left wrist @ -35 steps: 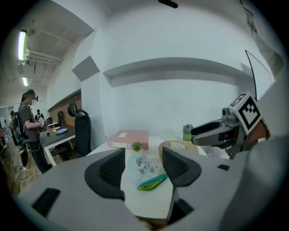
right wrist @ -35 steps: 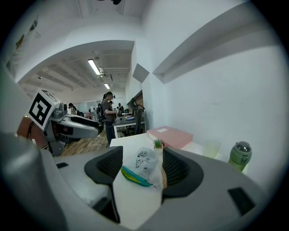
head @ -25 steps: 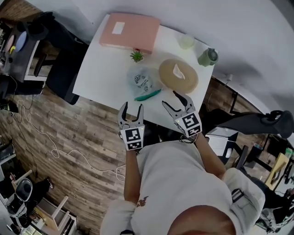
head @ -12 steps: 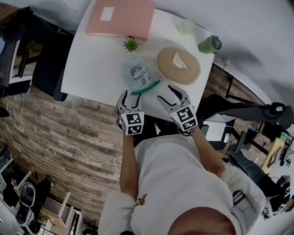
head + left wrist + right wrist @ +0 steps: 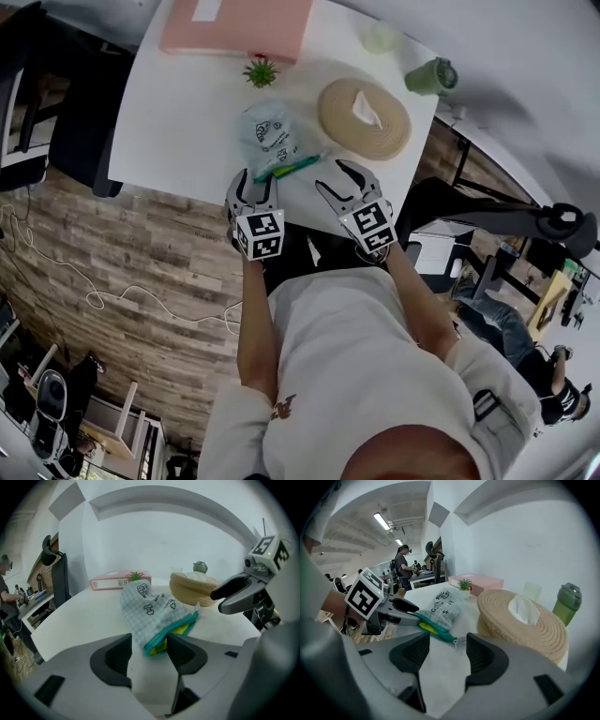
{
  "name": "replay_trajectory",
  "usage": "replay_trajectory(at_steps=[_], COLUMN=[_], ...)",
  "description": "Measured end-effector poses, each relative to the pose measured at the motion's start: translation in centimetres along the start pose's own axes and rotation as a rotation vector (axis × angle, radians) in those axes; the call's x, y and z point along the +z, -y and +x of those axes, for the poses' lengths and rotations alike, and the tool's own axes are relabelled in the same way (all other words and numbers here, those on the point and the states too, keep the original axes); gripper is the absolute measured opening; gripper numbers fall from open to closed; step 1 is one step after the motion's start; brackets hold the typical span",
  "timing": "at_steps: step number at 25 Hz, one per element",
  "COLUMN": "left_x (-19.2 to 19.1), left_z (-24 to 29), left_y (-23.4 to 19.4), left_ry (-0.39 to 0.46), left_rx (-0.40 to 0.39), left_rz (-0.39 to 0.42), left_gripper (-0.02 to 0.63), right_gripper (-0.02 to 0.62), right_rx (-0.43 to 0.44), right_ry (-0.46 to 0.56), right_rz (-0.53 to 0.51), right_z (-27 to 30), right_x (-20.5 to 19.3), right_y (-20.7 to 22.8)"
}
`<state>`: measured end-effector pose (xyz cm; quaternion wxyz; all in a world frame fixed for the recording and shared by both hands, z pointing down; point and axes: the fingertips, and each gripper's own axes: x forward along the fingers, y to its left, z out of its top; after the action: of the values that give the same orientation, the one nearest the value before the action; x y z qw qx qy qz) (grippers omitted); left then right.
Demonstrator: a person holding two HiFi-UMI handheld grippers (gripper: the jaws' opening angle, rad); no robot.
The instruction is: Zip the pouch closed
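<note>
A grey checked pouch [image 5: 266, 139] with a teal zipper and yellow lining lies on the white table [image 5: 178, 131], its zipper edge open toward me. My left gripper [image 5: 254, 186] is at the pouch's near left corner. In the left gripper view that corner [image 5: 154, 641] sits between the closing jaws [image 5: 149, 651], which are still apart and not pressing on it. My right gripper [image 5: 339, 178] hovers just right of the zipper's end, its jaws closing with nothing between them. In the right gripper view the zipper pull [image 5: 454, 641] lies just ahead of the jaws [image 5: 443, 656].
A round woven tissue basket [image 5: 364, 117] stands right of the pouch. Behind are a small potted plant [image 5: 260, 70], a pink box [image 5: 234, 23], a clear cup [image 5: 380, 37] and a green bottle [image 5: 431, 75]. A black chair [image 5: 80, 122] stands at the table's left.
Both grippers have come down and forward to the pouch's zipper edge. The left one now has the pouch's corner between its jaws.
</note>
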<state>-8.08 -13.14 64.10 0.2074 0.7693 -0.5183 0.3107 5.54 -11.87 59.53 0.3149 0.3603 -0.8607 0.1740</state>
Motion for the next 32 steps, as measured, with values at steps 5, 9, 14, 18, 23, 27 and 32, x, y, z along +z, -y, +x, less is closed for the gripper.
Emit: replay_trajectory(at_steps=[5,9,14,18,23,27,32], left_x=[-0.8,-1.5,-1.8,-1.8,-1.6,-0.4,-0.6], left_z=[-0.6,-1.3,-1.7,-2.0,-3.3,-4.7,-5.5], left_y=[-2.2,-4.4,-6.2,-6.6,-6.2,-4.6,-0.3], left_ry=[0.001,-0.006,0.010,0.007,0.032,0.072,0.077], left_rx=[0.047,0.088,0.122,0.128,0.133,0.104,0.004], left_rz=[-0.051,-0.083,-0.085,-0.091,-0.108,-0.094,-0.040], left_gripper=[0.229,0.229,0.229,0.230,0.229,0.229,0.230], right_gripper=[0.231,0.208,0.179,0.152,0.081,0.008,0.006], right_rx=[0.016,0.046,0.129,0.196,0.255,0.291,0.337], right_ry=[-0.011,-0.031,-0.081,-0.141,-0.153,-0.145,-0.132], right_rz=[-0.009,-0.072,-0.222,-0.422,-0.535,-0.509,-0.471], right_z=[0.6,1.3,2.7,4.0,5.3,5.4,4.9], right_x=[-0.4,-0.6,-1.1,-1.7,-1.8,-1.5,-1.4], right_y=[-0.1,-0.5,-2.0,-3.5,-4.6,-5.0,-6.0])
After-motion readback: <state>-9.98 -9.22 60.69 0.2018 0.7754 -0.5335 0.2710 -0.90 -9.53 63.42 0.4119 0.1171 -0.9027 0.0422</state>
